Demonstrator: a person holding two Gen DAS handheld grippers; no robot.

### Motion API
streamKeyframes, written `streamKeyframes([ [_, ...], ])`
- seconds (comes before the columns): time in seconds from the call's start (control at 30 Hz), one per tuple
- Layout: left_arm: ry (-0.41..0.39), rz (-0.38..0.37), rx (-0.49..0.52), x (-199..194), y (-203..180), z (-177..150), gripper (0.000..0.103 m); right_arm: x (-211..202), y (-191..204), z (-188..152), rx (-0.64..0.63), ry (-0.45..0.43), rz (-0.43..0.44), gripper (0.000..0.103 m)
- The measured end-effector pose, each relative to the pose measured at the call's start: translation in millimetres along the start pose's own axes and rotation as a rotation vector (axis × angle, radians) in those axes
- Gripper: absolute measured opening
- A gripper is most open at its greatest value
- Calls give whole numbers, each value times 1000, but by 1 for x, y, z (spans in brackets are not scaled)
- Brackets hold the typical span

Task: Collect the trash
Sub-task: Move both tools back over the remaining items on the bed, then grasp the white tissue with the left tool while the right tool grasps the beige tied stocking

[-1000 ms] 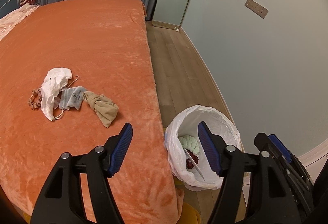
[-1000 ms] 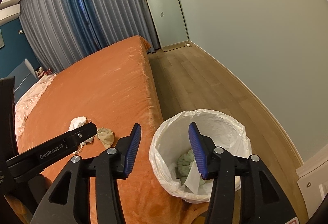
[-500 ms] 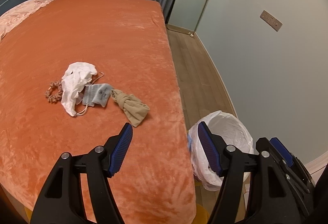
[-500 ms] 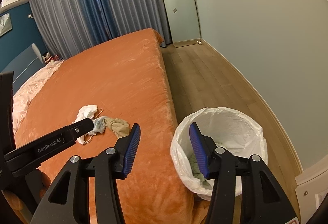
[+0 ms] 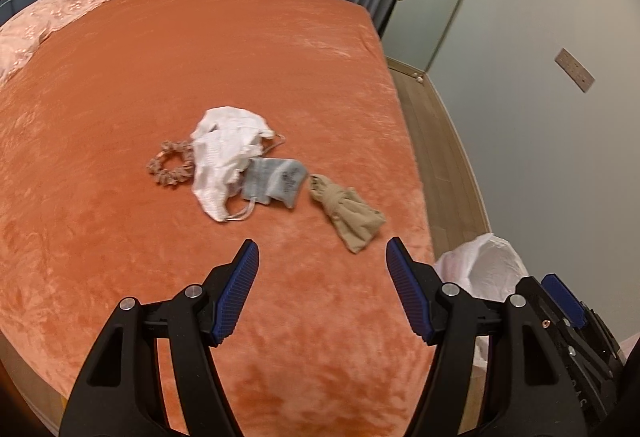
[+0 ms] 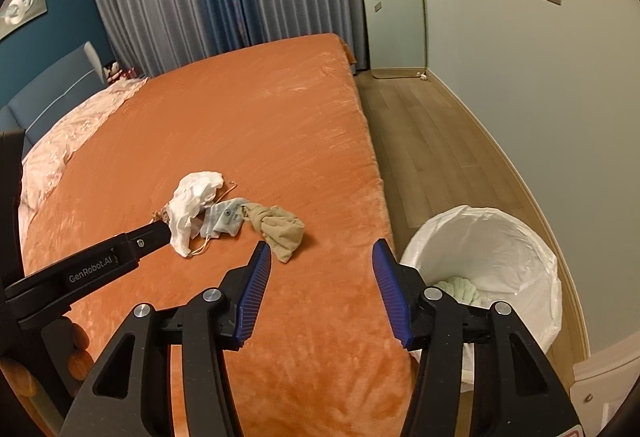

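Steering both tools toward the litter, I have the left hand-held gripper (image 5: pixel 320 257) and the right hand-held gripper (image 6: pixel 318 257) hanging over the near part of the bed (image 5: pixel 200 45), each with its blue pads parted and nothing between them; the right one's jaws have just been opening a little further.

The trash lies together on the orange blanket, toward the bed's right edge and well short of its far end: a crumpled white tissue (image 5: pixel 226 157), a pale blue sock (image 5: pixel 278 183) tucked against it, a knotted tan stocking (image 5: pixel 352 215) nearest the edge, and a patterned scrunchie (image 5: pixel 170 167) on the tissue's other side. A thin looped cord (image 5: pixel 242 215) pokes out from under the tissue; I cannot tell what it belongs to. The lined waste bin (image 6: pixel 492 261) stands on the floor just beside the bed's right edge, with a pale green bundle already inside.

My worries from here:
- The pieces overlap, so a pinch on the tissue could drag the sock or cord along and drop them short of the bin.
- The plush blanket may bunch up between the pads if I press too deep.
- The stocking sits close to the edge; a clumsy nudge could push it off onto the floor.
- Both tools are converging on one small heap, and their fingers could collide.
- The bin's loose liner might catch a passing finger and tip it.
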State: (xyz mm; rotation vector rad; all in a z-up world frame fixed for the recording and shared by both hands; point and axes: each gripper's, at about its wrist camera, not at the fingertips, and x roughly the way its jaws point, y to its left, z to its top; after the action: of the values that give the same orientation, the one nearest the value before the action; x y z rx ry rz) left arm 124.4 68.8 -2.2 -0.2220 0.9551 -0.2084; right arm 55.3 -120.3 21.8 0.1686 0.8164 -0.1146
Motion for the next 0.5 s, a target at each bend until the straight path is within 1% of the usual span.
streamKeyframes([
  [0.17, -2, 77, -8, 11, 33, 4, 63, 26, 25, 2, -43, 33, 13, 54],
  [0.27, 3, 139, -6, 24, 54, 9, 63, 43, 38, 2, -55, 55, 22, 55],
  [0.33, 10, 177, -5, 34, 66, 13, 66, 60, 46, 3, -63, 77, 25, 55],
  [0.37, 10, 194, -6, 38, 71, 15, 70, 67, 49, 4, -64, 85, 26, 57],
  [0.5, 21, 241, -7, 61, 93, 26, 74, 96, 61, 6, -74, 119, 26, 59],
])
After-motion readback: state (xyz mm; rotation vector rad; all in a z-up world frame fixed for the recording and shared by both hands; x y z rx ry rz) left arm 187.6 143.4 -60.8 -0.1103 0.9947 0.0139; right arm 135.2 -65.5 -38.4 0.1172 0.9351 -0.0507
